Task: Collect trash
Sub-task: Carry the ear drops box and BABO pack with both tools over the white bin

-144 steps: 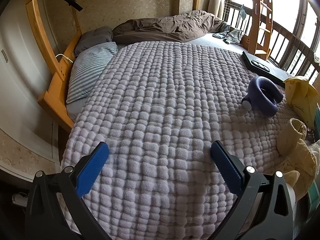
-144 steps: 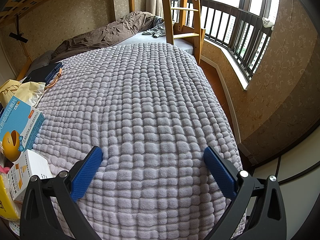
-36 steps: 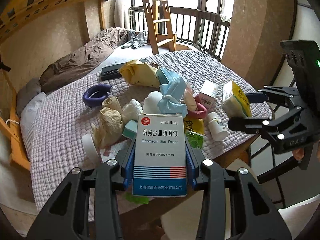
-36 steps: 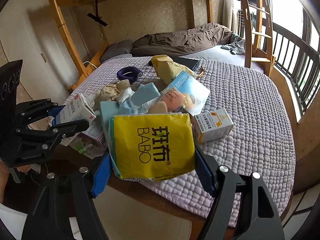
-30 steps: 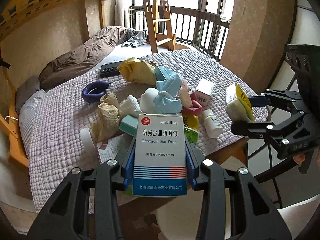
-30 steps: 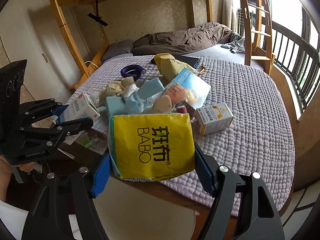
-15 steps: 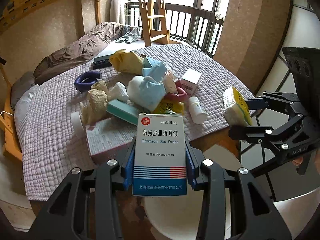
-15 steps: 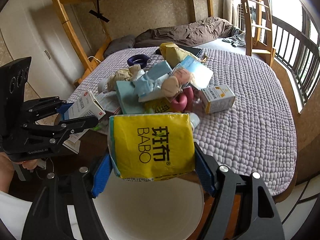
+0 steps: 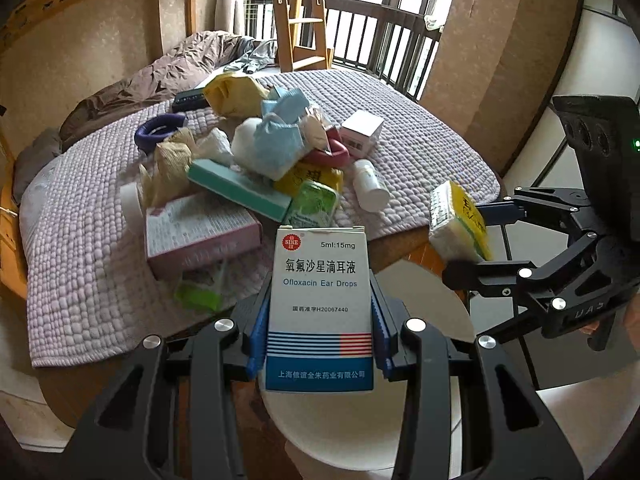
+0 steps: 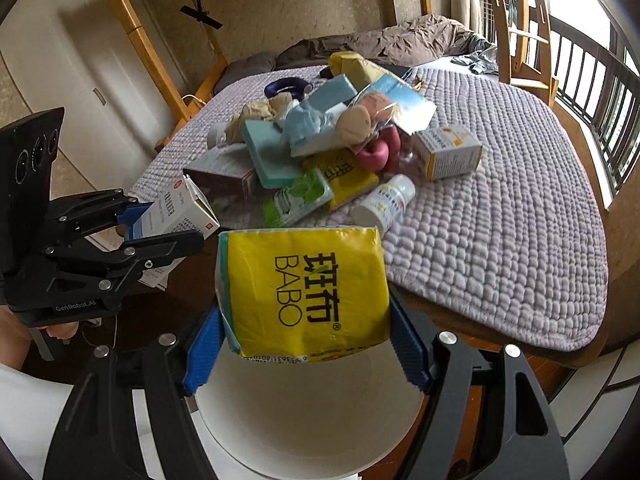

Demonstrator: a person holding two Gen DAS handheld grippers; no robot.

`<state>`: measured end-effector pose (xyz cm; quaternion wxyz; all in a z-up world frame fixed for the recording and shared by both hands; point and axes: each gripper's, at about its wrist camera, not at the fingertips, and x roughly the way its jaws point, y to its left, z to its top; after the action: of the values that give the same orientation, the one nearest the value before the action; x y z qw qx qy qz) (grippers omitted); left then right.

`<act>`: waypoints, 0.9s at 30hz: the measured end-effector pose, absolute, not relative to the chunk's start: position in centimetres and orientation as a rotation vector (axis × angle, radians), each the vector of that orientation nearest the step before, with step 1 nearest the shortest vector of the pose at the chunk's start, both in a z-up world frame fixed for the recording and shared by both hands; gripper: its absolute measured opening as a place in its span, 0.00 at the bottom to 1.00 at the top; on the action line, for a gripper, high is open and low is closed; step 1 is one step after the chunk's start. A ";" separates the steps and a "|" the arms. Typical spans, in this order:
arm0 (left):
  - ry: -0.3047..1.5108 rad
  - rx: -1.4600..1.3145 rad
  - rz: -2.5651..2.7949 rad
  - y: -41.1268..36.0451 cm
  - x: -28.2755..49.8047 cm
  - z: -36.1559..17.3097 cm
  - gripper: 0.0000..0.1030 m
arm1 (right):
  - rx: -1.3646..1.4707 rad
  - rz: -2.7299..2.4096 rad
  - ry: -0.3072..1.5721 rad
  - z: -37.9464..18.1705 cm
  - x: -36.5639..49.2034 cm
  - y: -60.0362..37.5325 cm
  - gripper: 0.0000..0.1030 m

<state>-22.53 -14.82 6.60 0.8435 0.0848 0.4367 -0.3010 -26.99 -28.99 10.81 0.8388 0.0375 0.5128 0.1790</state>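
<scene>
My left gripper [image 9: 320,320] is shut on a white and blue ear drops box [image 9: 320,280], held upright over a round white bin [image 9: 360,432]. My right gripper [image 10: 306,340] is shut on a yellow tissue pack [image 10: 304,292] printed BABO, above the same bin [image 10: 312,412]. Each gripper shows in the other's view: the right gripper [image 9: 472,240] with the pack [image 9: 460,224], the left gripper [image 10: 160,224] with the box [image 10: 176,208]. A trash pile [image 9: 272,160] of boxes, wrappers and a bottle lies near the bed's front edge.
The bed carries a lavender blanket [image 10: 500,200] with a brown duvet [image 10: 380,46] at the far end. A wooden ladder [image 9: 300,12] and a dark railing [image 10: 592,80] stand beyond it. A purple ring [image 9: 158,130] lies behind the pile.
Several seconds ago both grippers were open and empty over the blanket. Over the last second both, holding their items, drew back from the bed and sank, and the white bin came into view below.
</scene>
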 end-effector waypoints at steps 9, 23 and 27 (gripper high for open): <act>0.962 0.181 -0.637 -15.2 -23.4 5.1 0.42 | 0.085 0.381 1.117 9.6 -27.9 -29.0 0.71; 1.012 0.193 -0.627 -15.5 -24.3 2.8 0.42 | 0.093 0.366 1.157 7.5 -28.8 -29.0 0.71; 1.025 0.202 -0.625 -15.5 -24.4 2.3 0.42 | 0.098 0.360 1.169 6.7 -28.7 -28.8 0.71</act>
<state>-24.42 -15.51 2.26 0.8205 0.0951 0.4813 -0.2934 -28.66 -28.84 6.70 0.8177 0.0459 0.5484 0.1689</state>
